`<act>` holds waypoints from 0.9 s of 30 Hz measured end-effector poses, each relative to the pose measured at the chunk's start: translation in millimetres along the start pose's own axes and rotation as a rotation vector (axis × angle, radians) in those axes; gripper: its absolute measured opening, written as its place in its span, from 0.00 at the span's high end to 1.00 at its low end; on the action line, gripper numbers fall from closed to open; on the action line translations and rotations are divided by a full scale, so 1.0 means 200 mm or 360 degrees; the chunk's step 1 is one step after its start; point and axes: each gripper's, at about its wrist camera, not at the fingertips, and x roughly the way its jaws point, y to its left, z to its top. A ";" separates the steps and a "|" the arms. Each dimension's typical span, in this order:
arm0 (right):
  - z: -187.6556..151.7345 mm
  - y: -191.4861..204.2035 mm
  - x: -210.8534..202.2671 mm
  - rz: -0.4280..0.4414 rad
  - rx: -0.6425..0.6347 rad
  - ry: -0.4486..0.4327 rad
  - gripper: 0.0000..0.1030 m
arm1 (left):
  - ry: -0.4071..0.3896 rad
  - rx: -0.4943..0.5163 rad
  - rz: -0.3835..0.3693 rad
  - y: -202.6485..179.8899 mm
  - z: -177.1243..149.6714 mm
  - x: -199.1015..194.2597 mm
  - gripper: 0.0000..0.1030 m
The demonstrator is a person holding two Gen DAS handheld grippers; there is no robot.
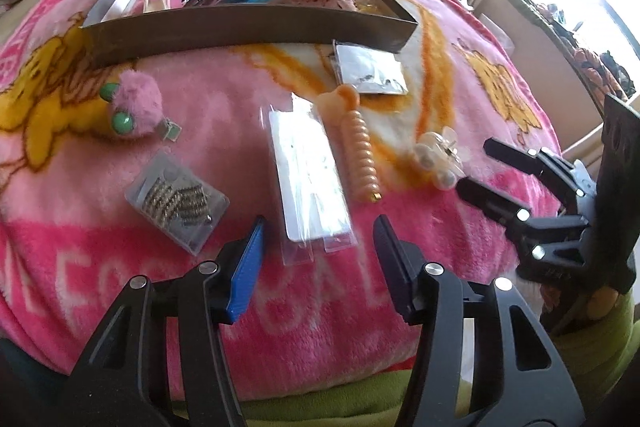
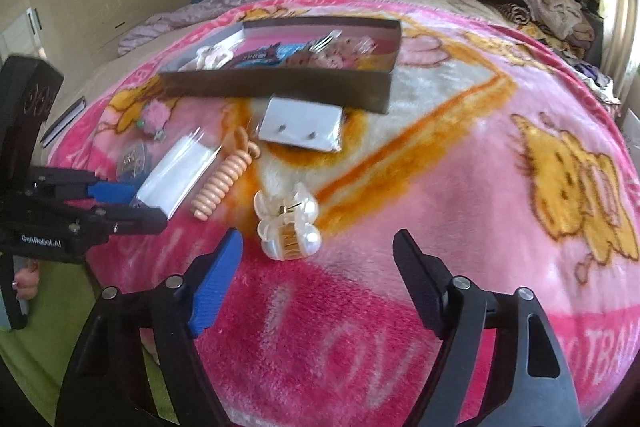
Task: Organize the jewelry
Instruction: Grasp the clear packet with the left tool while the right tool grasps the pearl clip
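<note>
Everything waits on the pink blanket (image 1: 168, 275) of the bed, in front of the box (image 1: 248, 25) that already holds a few hair clips, presumably the collecting place. Left of the box's front wall lies a fluffy pink clip (image 1: 138, 105), nearer the camera a packet of chains (image 1: 178, 201). The left gripper (image 1: 318, 269) hangs over the clear packet (image 1: 310, 179), jaws part open and empty, seemingly lined up to pinch it. Beside it lies a beaded clip (image 1: 362, 159). Rightmost, the right gripper (image 2: 318, 283), jaws wide and empty, faces the pearl claw clip (image 2: 288, 225).
</note>
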 end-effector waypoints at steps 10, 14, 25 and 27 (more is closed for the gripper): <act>0.04 0.03 0.15 0.0076 -0.0043 0.0037 0.57 | -0.0007 -0.0003 0.0049 0.00 0.07 0.06 0.64; 0.04 0.01 0.15 0.0108 -0.0033 0.0027 0.64 | -0.0007 0.0035 0.0073 -0.01 0.09 0.08 0.71; 0.05 -0.05 0.09 0.0058 0.0032 -0.0015 0.64 | -0.0074 0.0091 0.0017 -0.05 0.11 0.03 0.73; 0.07 -0.06 0.07 0.0044 0.0042 -0.0027 0.64 | -0.0098 0.0091 -0.0003 -0.05 0.12 0.00 0.73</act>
